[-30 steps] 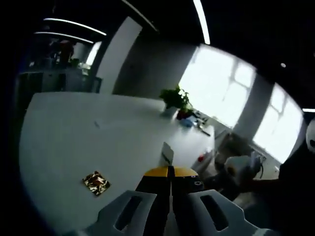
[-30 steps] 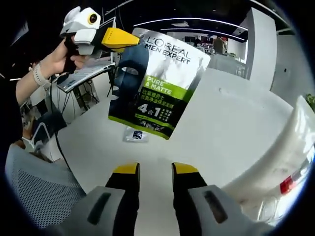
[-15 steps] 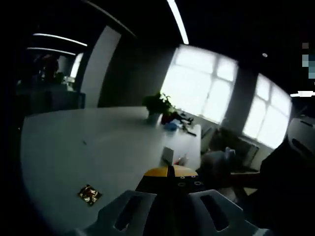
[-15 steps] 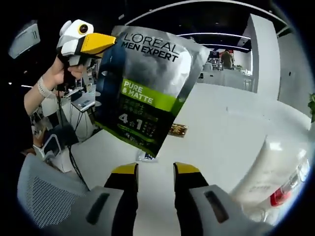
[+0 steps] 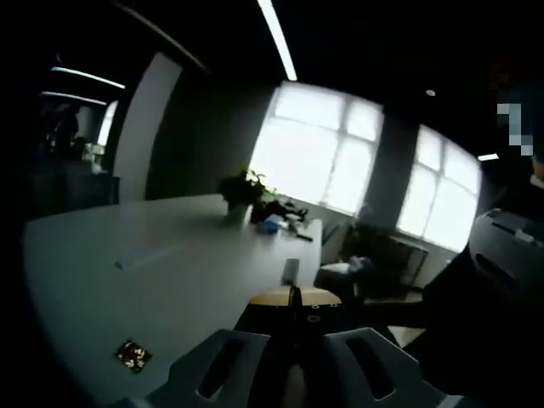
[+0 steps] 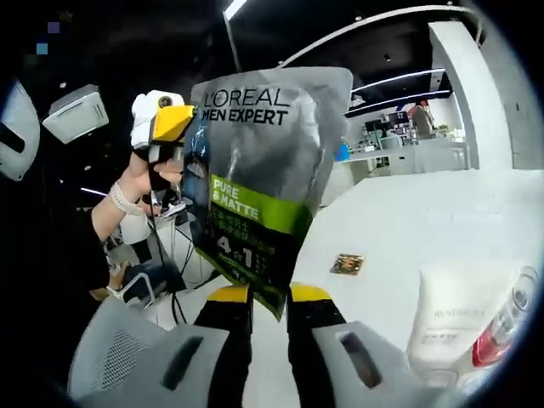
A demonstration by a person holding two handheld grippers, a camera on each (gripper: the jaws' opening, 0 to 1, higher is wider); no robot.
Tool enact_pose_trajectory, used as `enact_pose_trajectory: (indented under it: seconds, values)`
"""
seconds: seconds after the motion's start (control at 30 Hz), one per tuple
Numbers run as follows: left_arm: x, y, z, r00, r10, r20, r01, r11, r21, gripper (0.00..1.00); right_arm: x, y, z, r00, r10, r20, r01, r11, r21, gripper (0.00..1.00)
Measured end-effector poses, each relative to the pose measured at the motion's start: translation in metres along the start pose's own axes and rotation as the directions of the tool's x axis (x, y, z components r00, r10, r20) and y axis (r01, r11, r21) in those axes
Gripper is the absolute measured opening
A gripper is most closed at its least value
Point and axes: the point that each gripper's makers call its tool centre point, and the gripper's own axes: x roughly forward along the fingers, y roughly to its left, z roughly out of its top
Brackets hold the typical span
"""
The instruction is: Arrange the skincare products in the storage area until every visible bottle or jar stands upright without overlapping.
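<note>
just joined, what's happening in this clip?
A person is holding up a L'Oreal Men Expert face mask sachet with the left gripper, its fingers shut on the sachet's top edge. The right gripper sits at the sachet's bottom corner, fingers slightly apart around it, apparently about to take it. On the white table lie a small gold packet and a white tube.

Left gripper (image 6: 183,127) raised, fingers clamped; right gripper (image 6: 259,297) fingers slightly parted.
</note>
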Motion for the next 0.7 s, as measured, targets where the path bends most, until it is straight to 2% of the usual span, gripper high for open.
enact_pose_trajectory:
  seconds: [0.23,0.37,0.43,0.57,0.7]
  values:
    - [0.011,0.005,0.002,0.999,0.051,0.019,-0.05,0.999,-0.014,0.0,-0.018,0.0,-0.001,0.999,0.046,0.0,-0.046,0.998,0.045,0.06]
    - [0.014,0.013,0.0,0.993,0.111,0.029,-0.11,0.994,-0.013,0.0,-0.03,0.003,-0.002,0.996,0.085,-0.012,-0.084,0.993,0.081,0.05]
    - [0.014,0.016,0.0,0.991,0.126,0.04,-0.124,0.992,-0.035,0.0,-0.037,0.009,-0.003,0.991,0.134,-0.013,-0.133,0.987,0.09,0.04]
    - [0.014,0.025,-0.002,0.983,0.172,0.055,-0.17,0.984,-0.052,0.0,-0.046,0.013,0.002,0.985,0.171,0.006,-0.17,0.976,0.134,0.02]
    - [0.011,0.037,-0.008,0.976,0.21,0.053,-0.207,0.976,-0.066,0.0,-0.053,0.014,0.006,0.982,0.186,-0.002,-0.185,0.974,0.132,0.01]
